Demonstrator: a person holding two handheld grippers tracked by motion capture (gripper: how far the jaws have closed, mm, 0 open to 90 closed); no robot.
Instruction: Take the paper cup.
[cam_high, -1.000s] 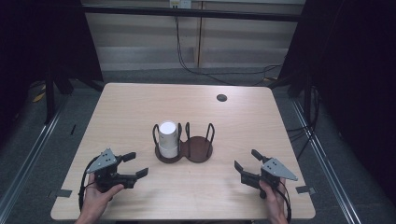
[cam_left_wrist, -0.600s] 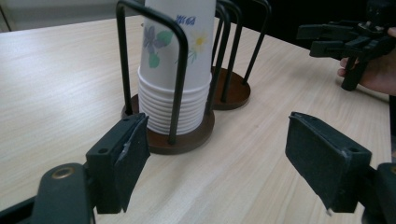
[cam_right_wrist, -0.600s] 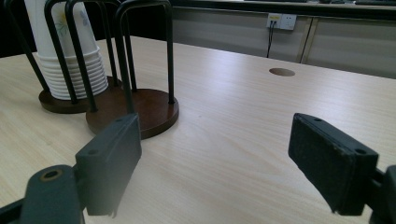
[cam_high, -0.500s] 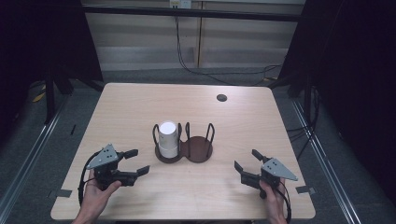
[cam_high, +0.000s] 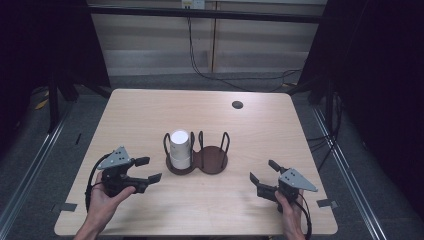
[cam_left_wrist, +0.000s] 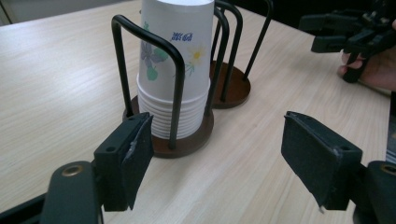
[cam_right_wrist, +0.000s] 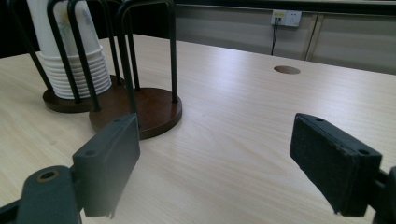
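Observation:
A stack of white paper cups (cam_high: 180, 148), the top one printed with flowers (cam_left_wrist: 175, 70), stands upside down in the left ring of a dark two-ring wire holder (cam_high: 212, 161). The right ring (cam_right_wrist: 149, 109) holds nothing. My left gripper (cam_high: 149, 169) hovers left of the holder and points at the stack (cam_left_wrist: 217, 144). Its jaws have just been closing, with nothing between them. My right gripper (cam_high: 262, 171) is held low at the front right and faces the holder (cam_right_wrist: 215, 154). Its jaws have just been opening, also with nothing between them.
The wooden table (cam_high: 150, 115) has a small round hole (cam_high: 237, 104) at its back right. Cables hang behind the far edge, and dark frames stand to both sides. Bare tabletop lies between the holder and each gripper.
My left gripper has risen a little and its jaws have drawn closer together. The right gripper has kept its place, with its jaws slightly wider.

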